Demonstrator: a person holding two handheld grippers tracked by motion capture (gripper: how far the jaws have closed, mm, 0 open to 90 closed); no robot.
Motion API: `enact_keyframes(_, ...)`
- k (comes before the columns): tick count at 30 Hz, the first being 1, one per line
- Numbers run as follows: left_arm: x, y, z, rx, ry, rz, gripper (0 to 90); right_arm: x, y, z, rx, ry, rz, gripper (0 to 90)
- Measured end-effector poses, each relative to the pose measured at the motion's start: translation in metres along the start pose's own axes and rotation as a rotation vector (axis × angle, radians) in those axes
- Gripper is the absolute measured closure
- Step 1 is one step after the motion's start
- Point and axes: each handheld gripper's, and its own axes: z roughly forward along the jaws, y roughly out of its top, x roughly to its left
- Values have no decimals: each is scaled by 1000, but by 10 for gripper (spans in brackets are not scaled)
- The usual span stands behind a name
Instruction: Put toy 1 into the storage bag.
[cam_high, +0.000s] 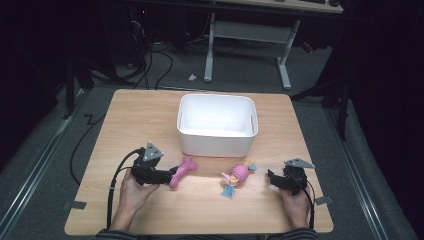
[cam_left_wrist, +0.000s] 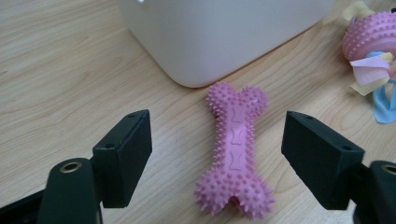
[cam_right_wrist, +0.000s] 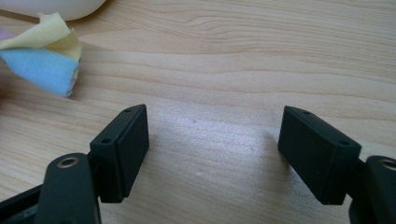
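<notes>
Pink spiky rubber bone toy (cam_left_wrist: 236, 151), flat on the pale wooden worktop (cam_high: 130, 115) just in front of the white plastic bin (cam_high: 217, 125), between the spread left tongs (cam_left_wrist: 217, 161) without touching either jaw. Long axis straight along the tongs' reach, so a plain squeeze likely to catch the narrow waist. Farther right, pink knobbly ball toy with blue and yellow fleece strips (cam_high: 237, 176). Right tongs (cam_right_wrist: 212, 156) spread too, over bare wood, clearly farther from the bone.

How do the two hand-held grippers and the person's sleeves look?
Both the left gripper and right gripper are black, with blocky rectangular jaws bearing small screw holes, a grey triangular plate on top and a trailing black cable. The sleeves look dark and striped.
</notes>
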Motion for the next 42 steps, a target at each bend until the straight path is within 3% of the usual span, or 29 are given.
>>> enact_keyframes(7, -11, 2, 18, 52, -34, 51, 304, 0, 0, 0, 1, 2, 3, 250)
enact_keyframes(18, -13, 2, 46, 93, -12, 55, 305, 0, 0, 0, 0, 3, -1, 253)
enact_keyframes(22, -15, 2, 55, 134, -15, 91, 360, 0, 0, 0, -1, 10, -8, 266)
enact_keyframes(33, -10, 2, 69, 211, -34, 42, 458, 1, 0, -1, -1, 12, -9, 272)
enact_keyframes(36, -10, 3, 69, 221, -39, 45, 477, 1, 0, -1, -1, 12, -9, 272)
enact_keyframes(42, -15, 7, 74, 266, -28, 91, 503, 1, 0, -1, -1, 12, -9, 272)
